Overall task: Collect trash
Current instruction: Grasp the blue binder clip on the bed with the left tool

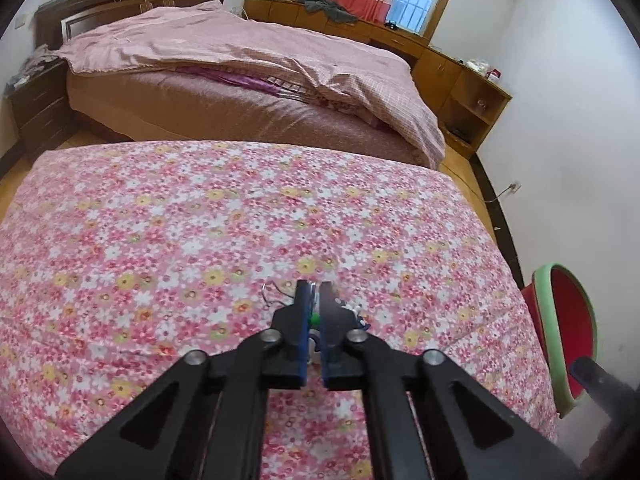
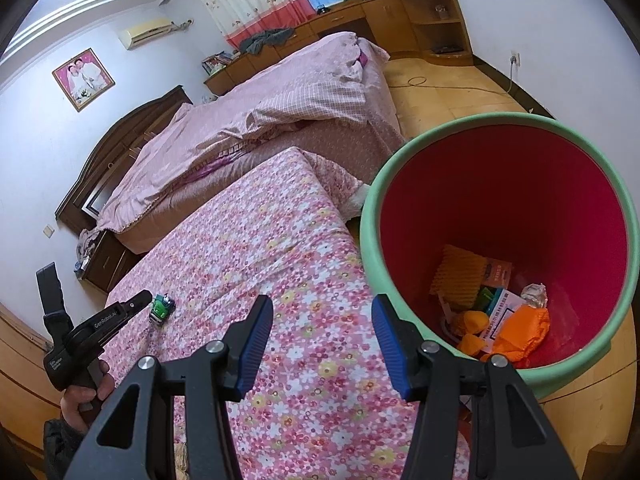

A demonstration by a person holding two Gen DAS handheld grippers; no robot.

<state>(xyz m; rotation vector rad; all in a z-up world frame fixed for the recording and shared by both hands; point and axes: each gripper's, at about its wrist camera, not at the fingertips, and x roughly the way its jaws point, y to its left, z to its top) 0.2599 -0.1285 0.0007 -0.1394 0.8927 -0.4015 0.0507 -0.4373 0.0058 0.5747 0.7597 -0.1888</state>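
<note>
My left gripper (image 1: pixel 315 292) is shut on a small green-and-white wrapper (image 1: pixel 316 318), low over the pink floral cloth (image 1: pixel 200 220); the wrapper is mostly hidden between the blue pads. In the right wrist view the same wrapper (image 2: pixel 162 308) shows at the left gripper's tip (image 2: pixel 142 300). My right gripper (image 2: pixel 322 316) is open and empty, above the cloth's edge beside a red bin with a green rim (image 2: pixel 500 200). The bin holds orange and yellow wrappers and paper (image 2: pixel 492 312). The bin also shows at the far right of the left wrist view (image 1: pixel 568 332).
A bed with a pink quilt (image 1: pixel 240 52) stands beyond the floral surface. Wooden cabinets (image 1: pixel 460 76) line the far wall under a curtained window. A dark nightstand (image 1: pixel 36 112) is at left. A cable (image 2: pixel 440 84) lies on the wooden floor.
</note>
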